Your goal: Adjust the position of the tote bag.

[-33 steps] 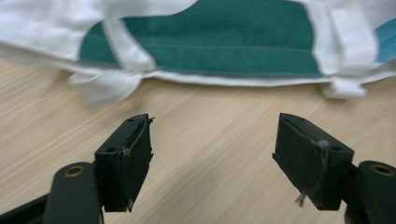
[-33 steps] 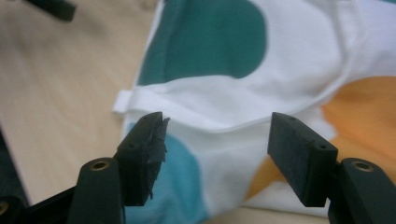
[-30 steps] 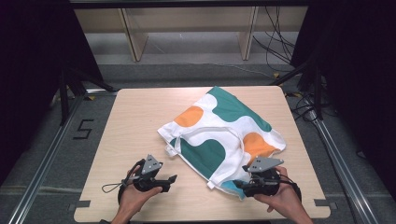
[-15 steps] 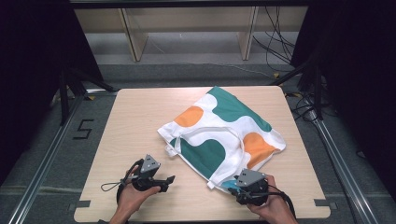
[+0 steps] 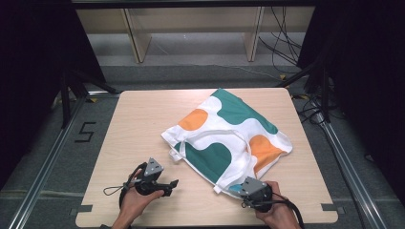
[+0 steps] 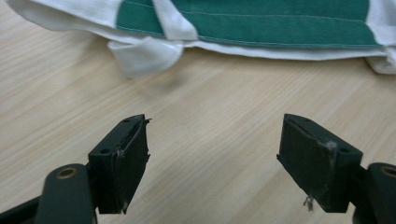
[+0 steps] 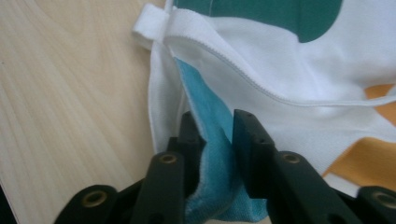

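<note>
Blue plush cloth (image 7: 212, 140), mostly tucked under the white, green and orange tote bag (image 5: 224, 131), sits clamped in the right gripper (image 7: 212, 154), whose jaws have just been closing; left gripper (image 6: 212, 154) gapes over bare table (image 6: 210, 112).

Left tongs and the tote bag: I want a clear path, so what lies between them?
Bare wooden table, as the left gripper view shows: nothing lies between the open left tongs and the tote bag.
</note>
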